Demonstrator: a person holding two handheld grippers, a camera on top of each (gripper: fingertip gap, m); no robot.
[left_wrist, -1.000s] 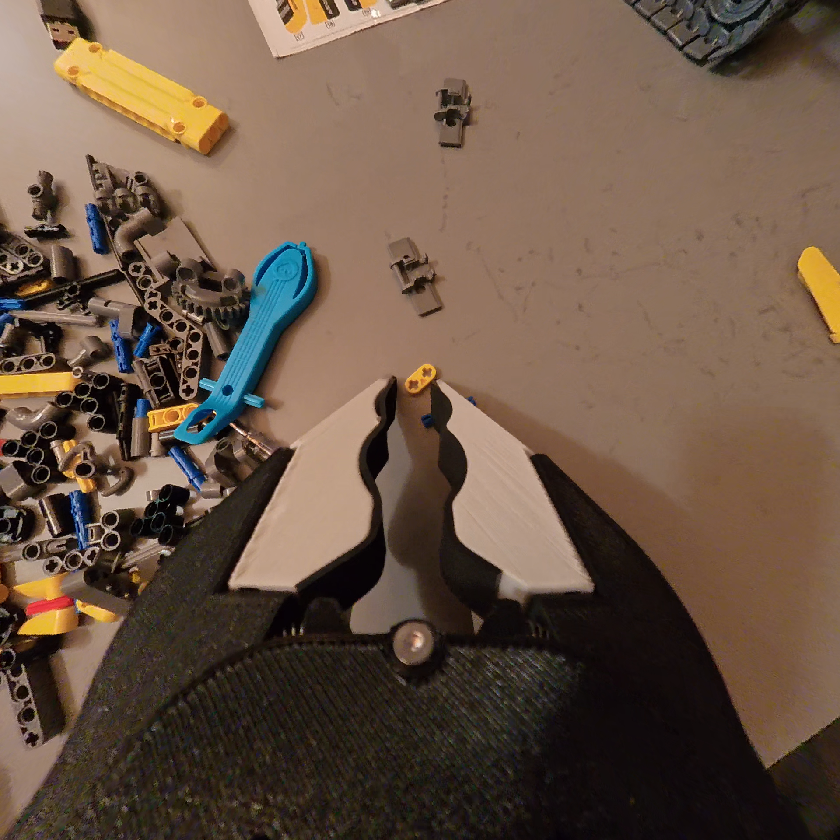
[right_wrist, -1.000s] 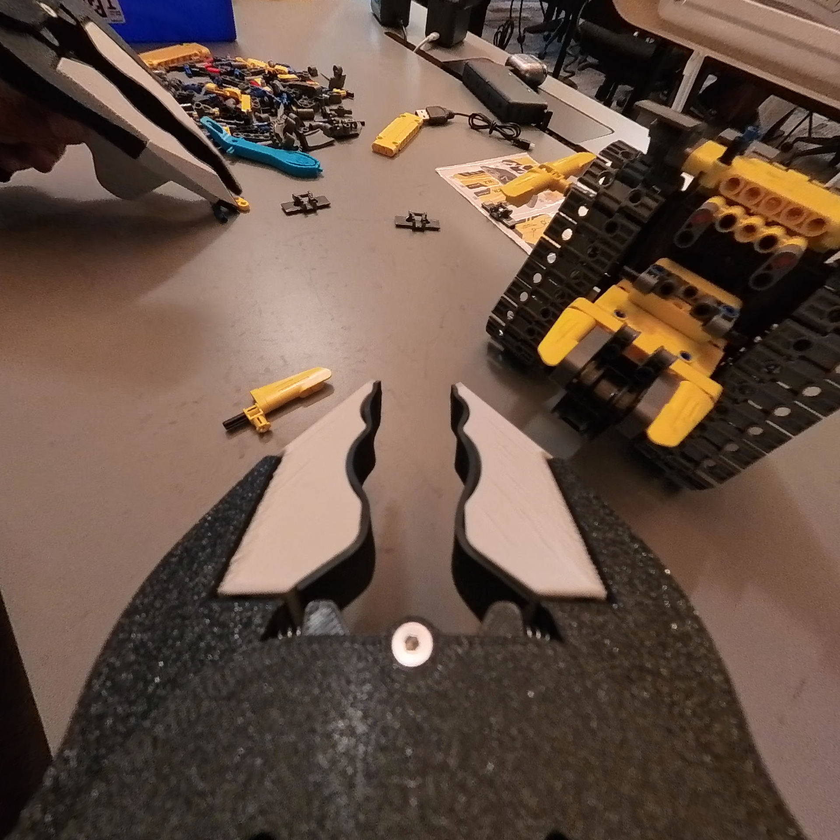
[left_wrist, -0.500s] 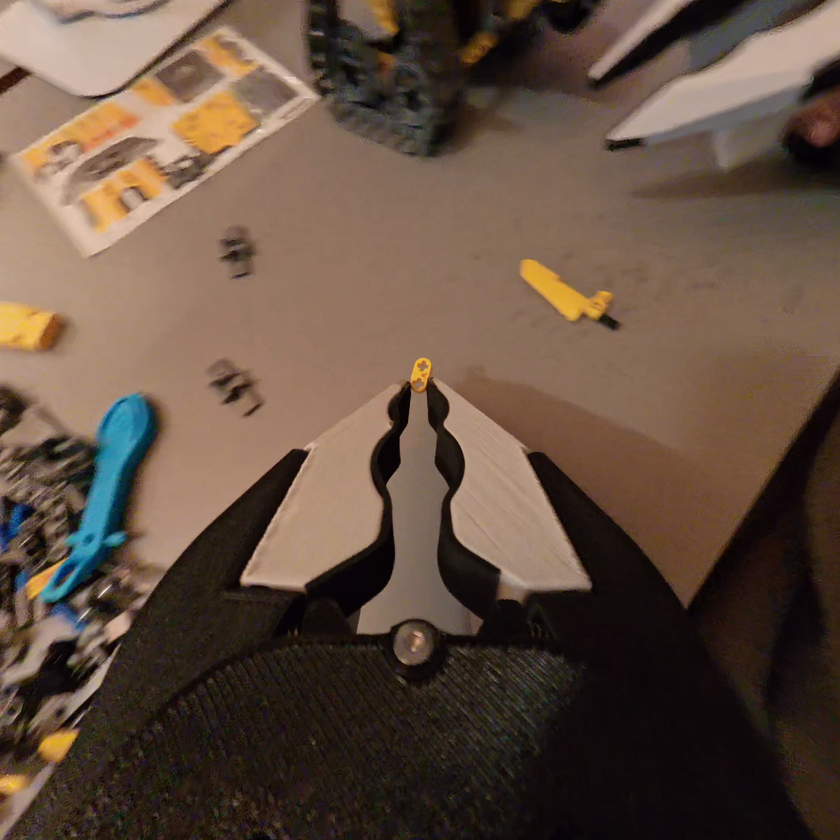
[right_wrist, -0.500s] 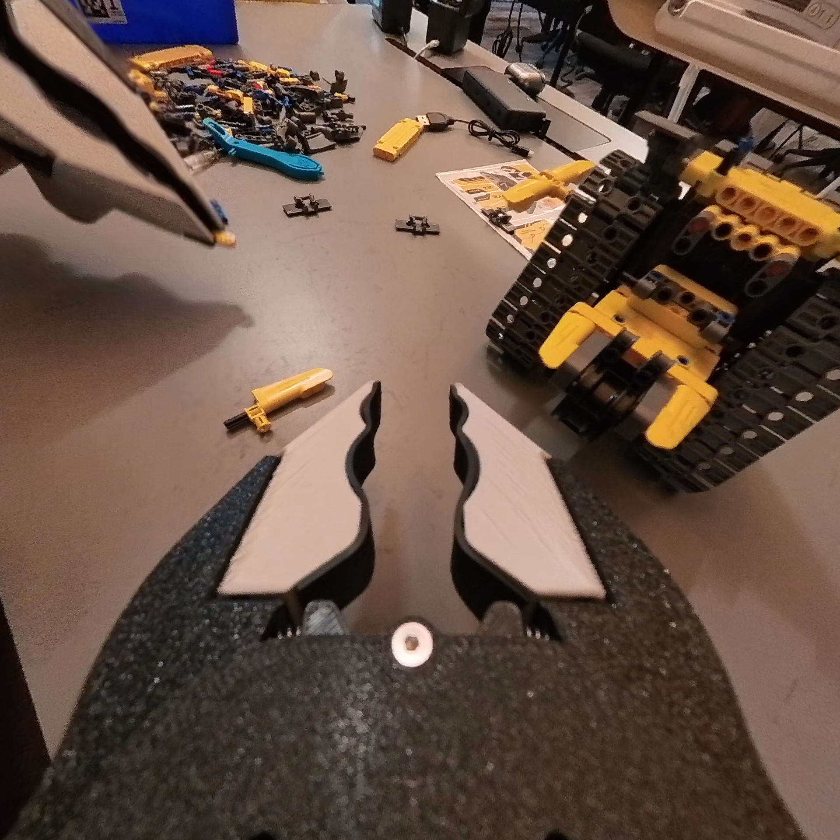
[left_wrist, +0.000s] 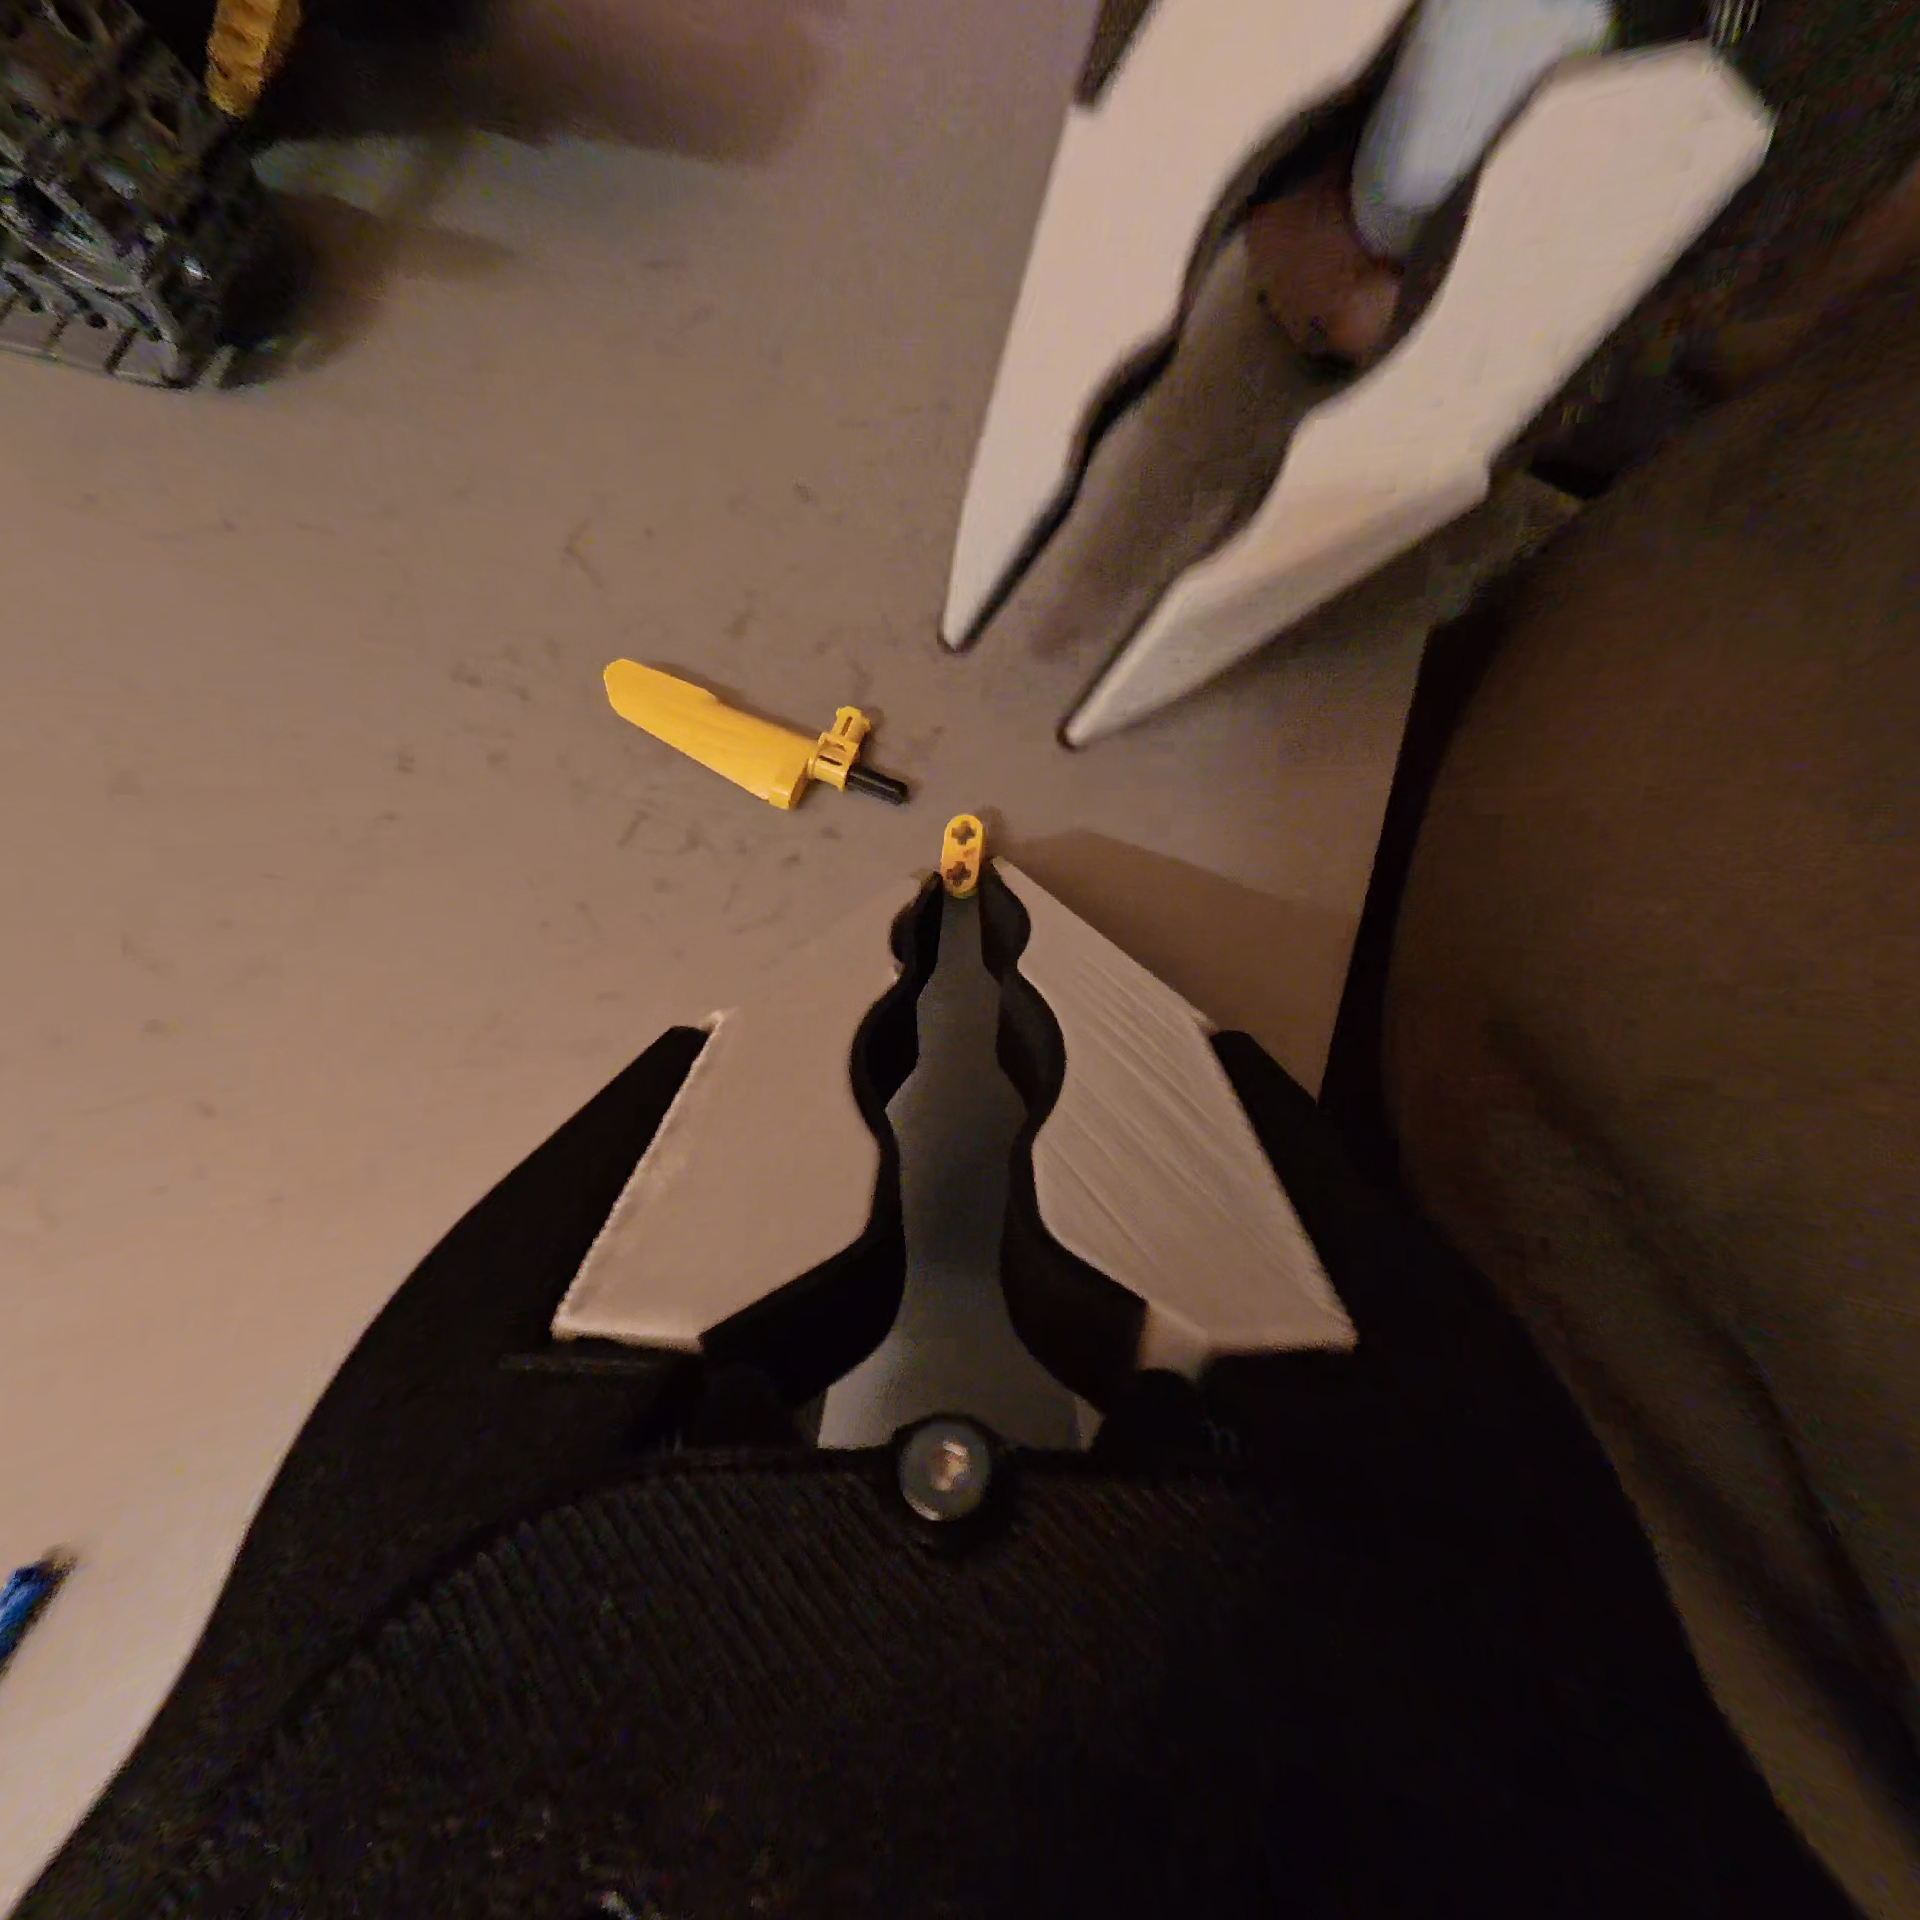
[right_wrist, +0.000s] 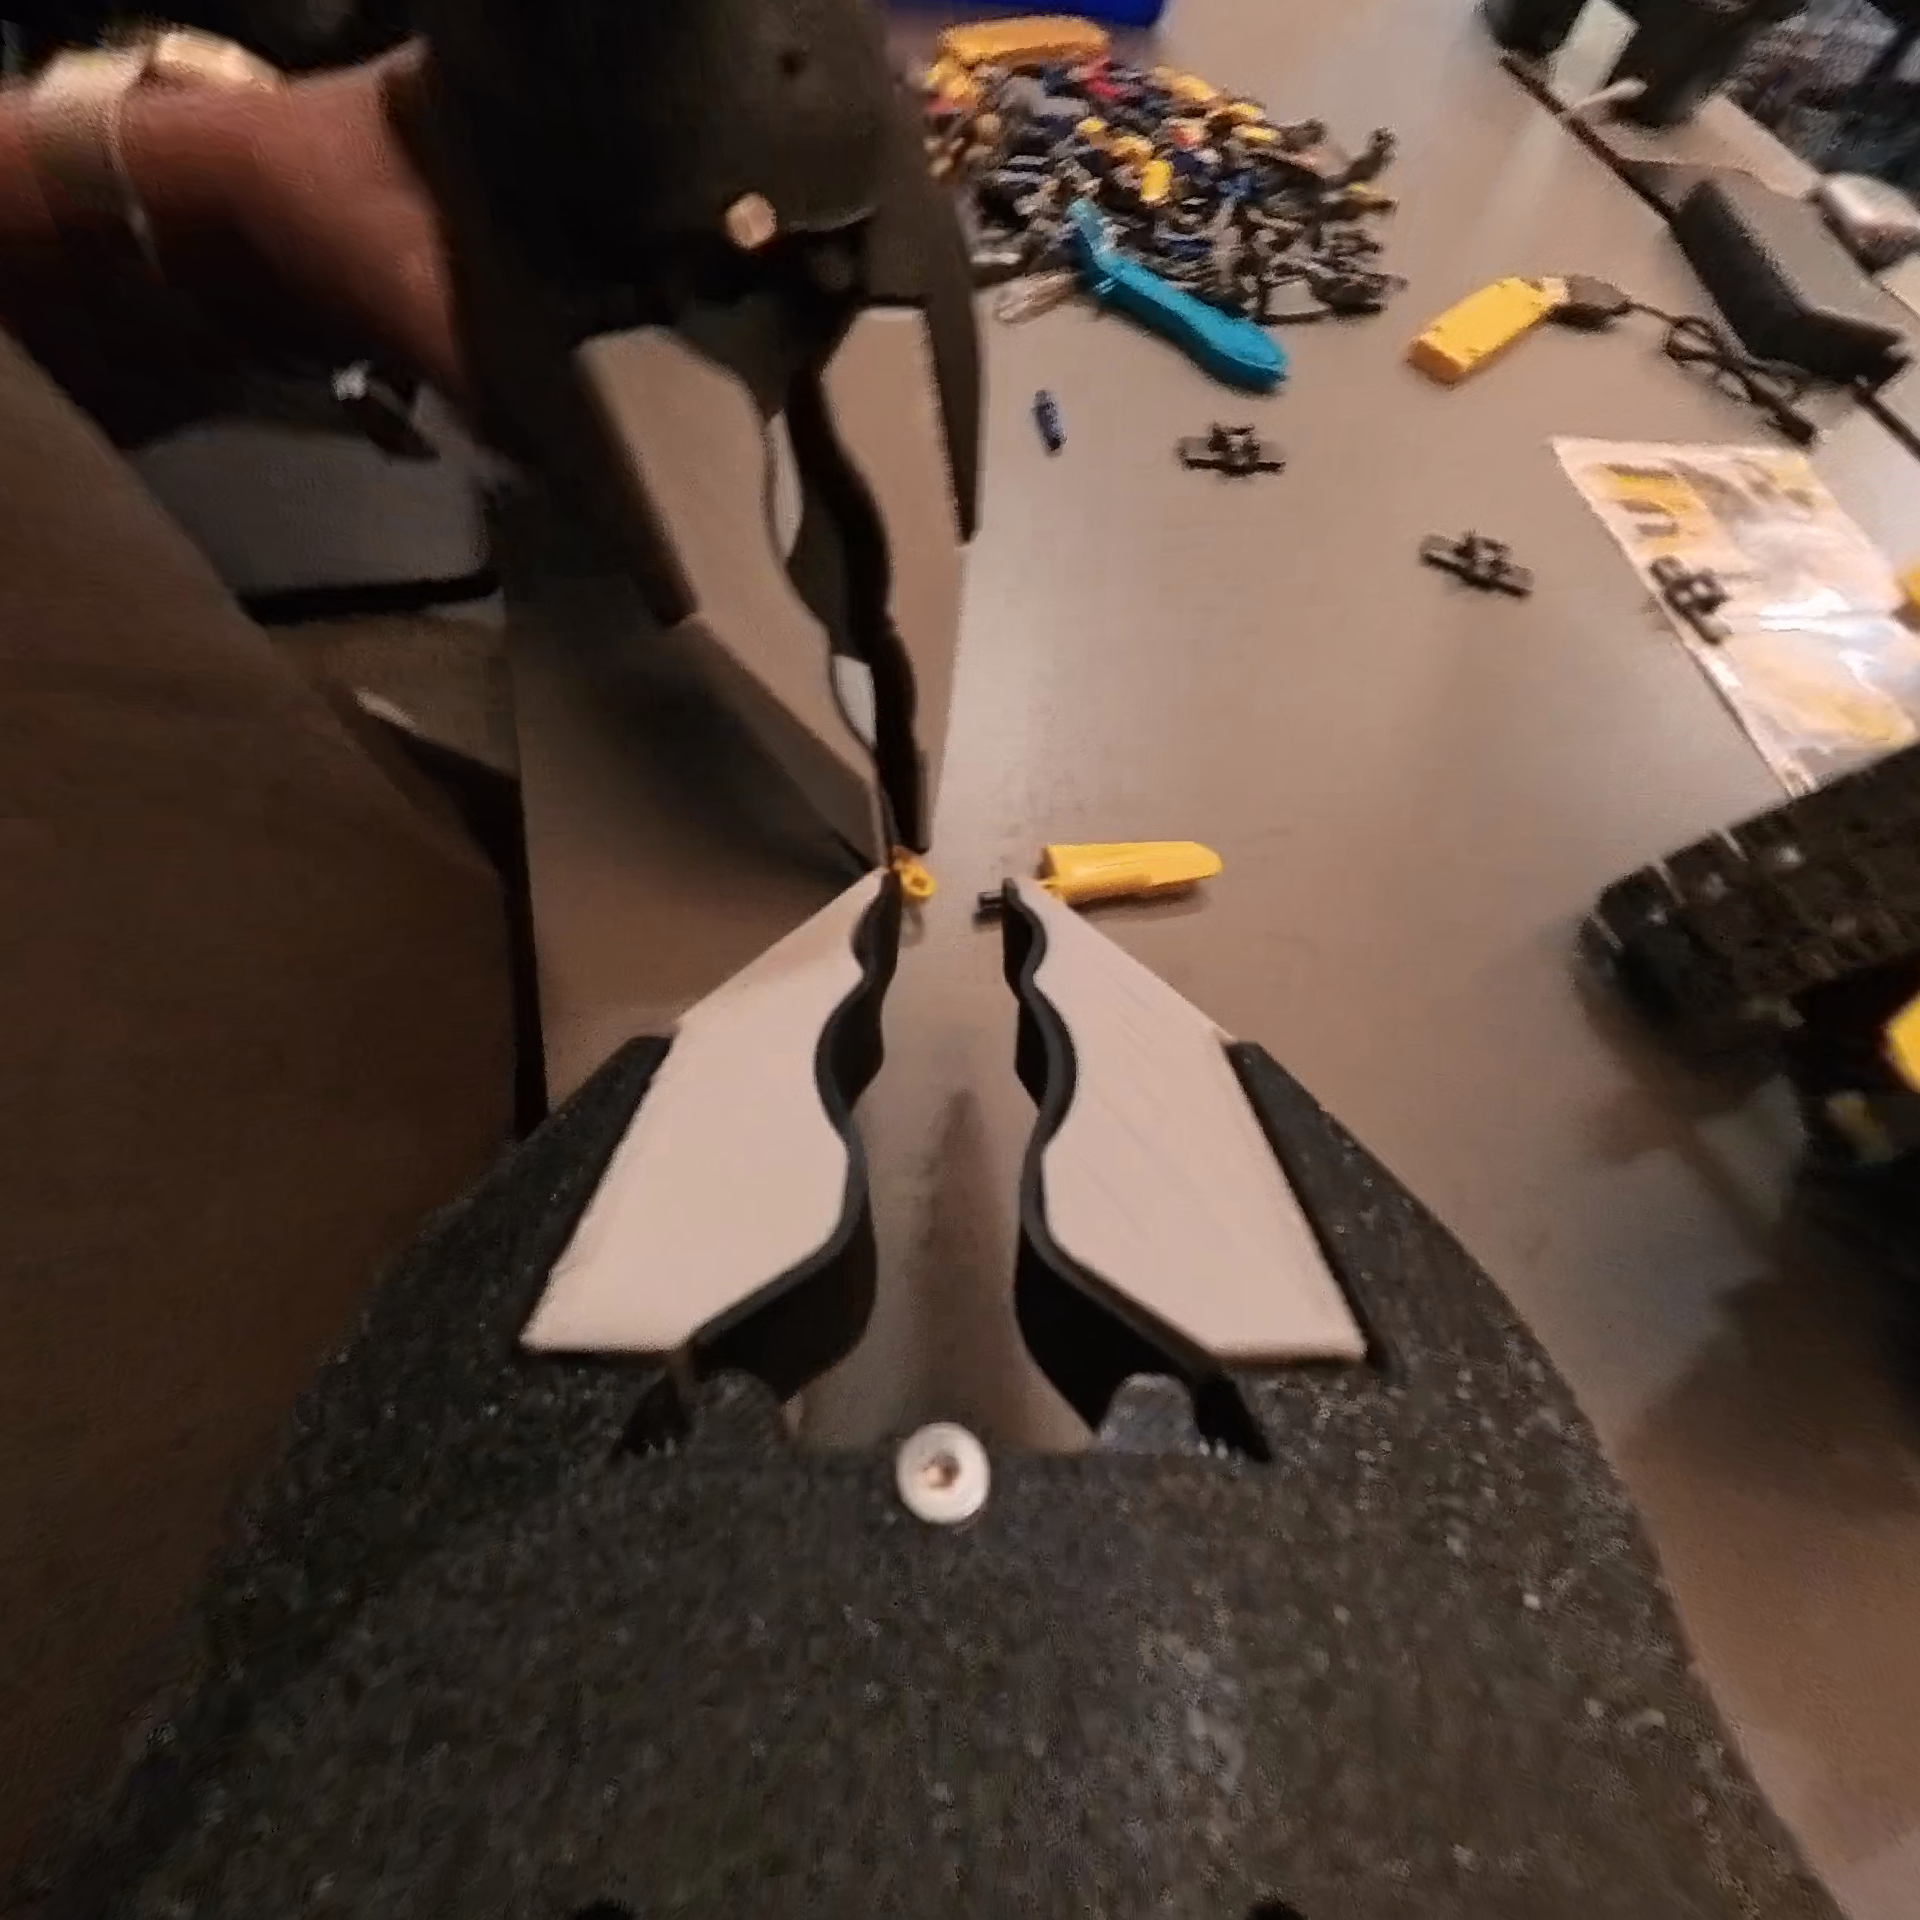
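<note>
Left gripper (left_wrist: 961, 891) pinching small yellow link (left_wrist: 963, 854) at its tip. Right gripper (right_wrist: 948, 891) hanging spread apart, empty, nearing yellow blade piece (left_wrist: 717, 731). Keeping pinch firm, easing link toward black pin (left_wrist: 881, 790).

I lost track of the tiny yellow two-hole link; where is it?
The yellow link is pinched in the left gripper tips, above the table, just right of the yellow blade piece.

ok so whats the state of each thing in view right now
left gripper: shut on yellow link, held off the table
yellow link: pinched at the fingertips, sticking out
right gripper: open, empty
yellow blade piece: lying flat on the table, black pin in its end, untouched
tracked model: on the table, blurred
</note>
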